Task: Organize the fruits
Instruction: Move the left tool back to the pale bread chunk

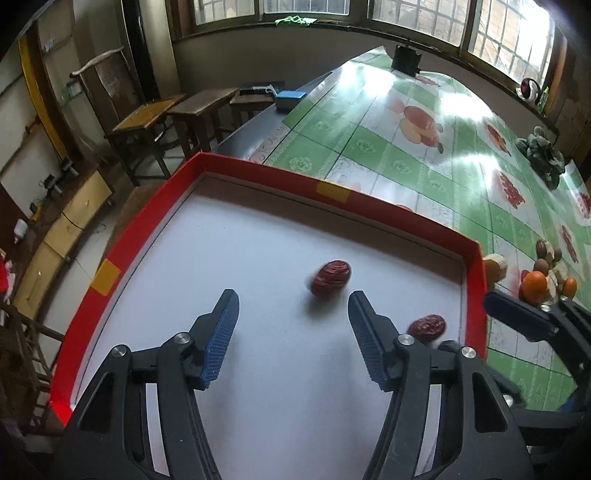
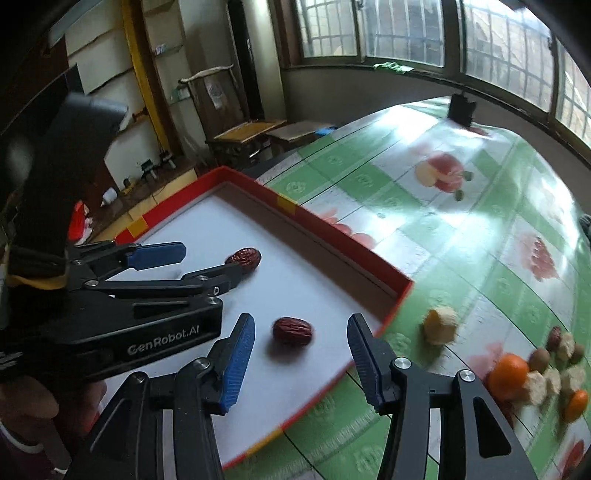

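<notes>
The right wrist view is showing both grippers over the red tray (image 2: 334,236); the left view is cutting most of the right gripper (image 2: 301,354) off. Both jaws are standing wide open, holding nothing. A wrinkly dark red date (image 2: 293,331) is lying between the right jaws, pointing toward 4 o'clock. Another date (image 1: 330,277), blurry, is sitting ahead of the left gripper (image 1: 293,325). Oranges (image 2: 511,374) are waiting on the counter (image 2: 461,229) at 3 o'clock.

Wooden stools (image 1: 207,107), blue box (image 1: 290,99), black device (image 1: 406,59) near barred windows (image 2: 402,29)
</notes>
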Motion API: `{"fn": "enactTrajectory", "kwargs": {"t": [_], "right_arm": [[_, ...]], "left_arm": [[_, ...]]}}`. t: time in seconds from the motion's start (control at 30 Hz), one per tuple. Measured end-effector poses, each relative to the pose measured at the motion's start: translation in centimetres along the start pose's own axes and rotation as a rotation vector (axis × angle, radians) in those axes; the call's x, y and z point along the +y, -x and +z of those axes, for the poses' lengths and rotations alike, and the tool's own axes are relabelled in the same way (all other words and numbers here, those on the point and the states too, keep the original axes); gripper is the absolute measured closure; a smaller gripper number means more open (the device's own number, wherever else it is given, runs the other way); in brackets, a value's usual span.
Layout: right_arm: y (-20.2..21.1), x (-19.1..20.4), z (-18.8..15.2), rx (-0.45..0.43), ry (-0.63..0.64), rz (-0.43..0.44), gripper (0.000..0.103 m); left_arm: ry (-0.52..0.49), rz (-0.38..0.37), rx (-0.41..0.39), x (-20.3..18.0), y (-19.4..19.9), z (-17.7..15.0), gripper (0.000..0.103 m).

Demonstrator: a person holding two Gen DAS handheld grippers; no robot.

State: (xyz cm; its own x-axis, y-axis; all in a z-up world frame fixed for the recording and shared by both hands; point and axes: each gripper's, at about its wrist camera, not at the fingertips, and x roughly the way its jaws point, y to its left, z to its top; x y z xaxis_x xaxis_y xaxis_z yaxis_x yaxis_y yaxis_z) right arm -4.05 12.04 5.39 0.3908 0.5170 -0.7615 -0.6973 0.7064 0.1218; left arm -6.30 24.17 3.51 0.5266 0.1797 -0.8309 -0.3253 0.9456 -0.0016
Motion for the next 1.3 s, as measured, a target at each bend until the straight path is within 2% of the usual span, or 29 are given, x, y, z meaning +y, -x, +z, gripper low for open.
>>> {"fn": "enactTrajectory", "kwargs": {"t": [0.23,0.57,0.83,1.07,1.23,1.3], "right_arm": [[4.0,-2.3,-2.3,-0.039,-0.068,-0.036,0.053],[8.3,-8.1,-6.6,-0.066,-0.201,-0.137,0.052],[10.7,-12.7,-10.4,-0.068,-0.303,-0.206,0.052],[11.6,-14.7,-12.2,-0.076,-0.341,-0.208,0.052],[11.4,-15.2,-12.8,-0.076,-0.351,-0.193,0.052],[11.0,-15.5,-12.9,-0.072,-0.355,-0.186,0.052]], "left_arm": [[-0.051,-0.017,-0.071,-2.7,3.2,-0.8,0.041],[-0.148,-0.112,-0.094,-8.5,5.7,-2.0,0.041],[-0.206,-0.186,-0.057,-13.2,5.4,-2.6,0.041],[-0.202,-0.260,0.023,-15.6,3.1,-2.6,0.041],[-0.197,-0.239,0.040,-15.6,1.5,-1.7,0.041],[-0.151,-0.238,0.063,-14.9,0.6,-0.9,0.041]]}}
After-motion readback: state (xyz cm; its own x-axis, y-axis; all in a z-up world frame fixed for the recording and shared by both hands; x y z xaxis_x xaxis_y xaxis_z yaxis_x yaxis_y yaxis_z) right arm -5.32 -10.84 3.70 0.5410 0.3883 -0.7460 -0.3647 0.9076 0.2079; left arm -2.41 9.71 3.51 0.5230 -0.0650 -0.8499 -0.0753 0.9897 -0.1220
